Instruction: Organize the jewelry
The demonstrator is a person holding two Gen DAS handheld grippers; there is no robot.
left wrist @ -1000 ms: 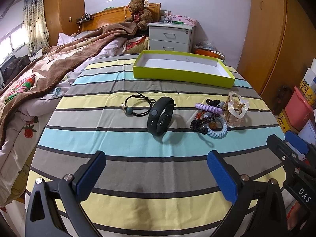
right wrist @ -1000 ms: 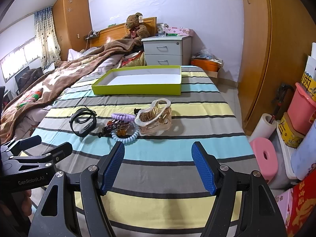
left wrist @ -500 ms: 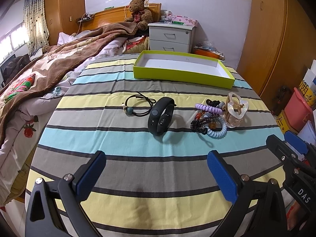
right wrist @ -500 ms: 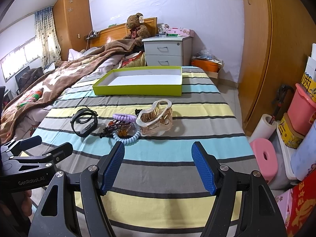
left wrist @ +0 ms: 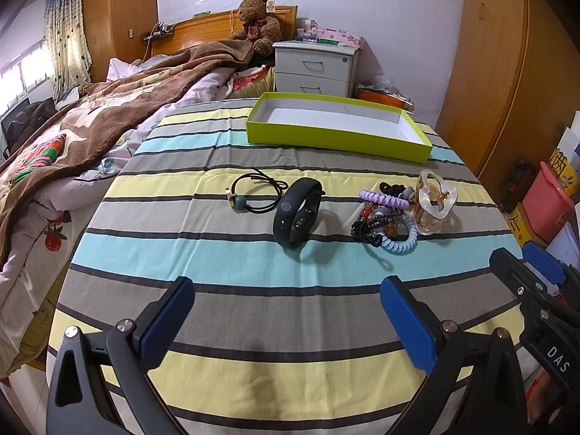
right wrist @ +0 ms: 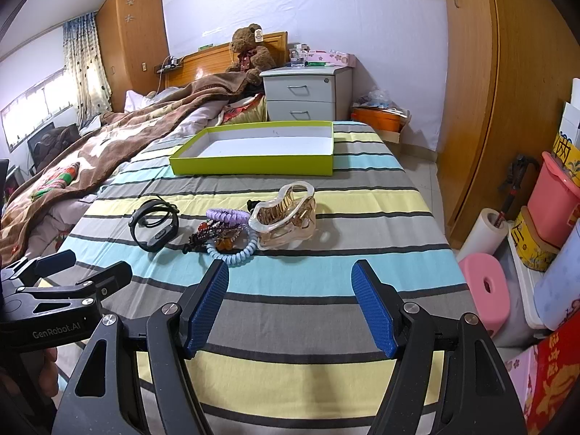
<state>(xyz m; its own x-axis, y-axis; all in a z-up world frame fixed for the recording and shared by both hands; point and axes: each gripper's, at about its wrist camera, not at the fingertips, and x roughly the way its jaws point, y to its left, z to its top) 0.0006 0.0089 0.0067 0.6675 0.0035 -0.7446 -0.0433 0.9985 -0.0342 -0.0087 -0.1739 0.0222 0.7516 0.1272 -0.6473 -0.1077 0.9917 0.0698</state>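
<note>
Striped cloth (left wrist: 253,272) in grey, yellow and blue bands covers the work surface, with a bedroom seen behind it.

Jewelry is laid out across the middle of the cloth, ahead of both sets of fingers. A black wristband (left wrist: 298,215) stands on edge straight ahead of the left gripper (left wrist: 286,322), between the lines of its two fingers. Beyond its left finger a black cord loop with a grey bead (left wrist: 253,195) lies flat. Ahead of its right finger a cluster is seen — a purple coil tie (left wrist: 384,198), a dark beaded bracelet (left wrist: 373,223) and a pale blue coil tie (left wrist: 402,241), touching or overlapping — with a translucent amber hair claw (left wrist: 433,203) just beside them, on the far side from the wristband.

From the right wrist view, the claw (right wrist: 286,217) sits ahead of the gap of the right gripper (right wrist: 290,304); the cluster lies ahead of its left finger, the wristband (right wrist: 154,228) further out to that side.

A lime-green tray (left wrist: 337,143) with a white floor is set well beyond the jewelry, nothing seen in it.

Both grippers are held wide apart at the jaws and nothing is gripped — blue pads (right wrist: 373,308) bare, clear of the cloth items.

A white nightstand (left wrist: 315,69), a teddy bear (left wrist: 259,18) and a brown blanket (left wrist: 108,116) are noted in the background.
</note>
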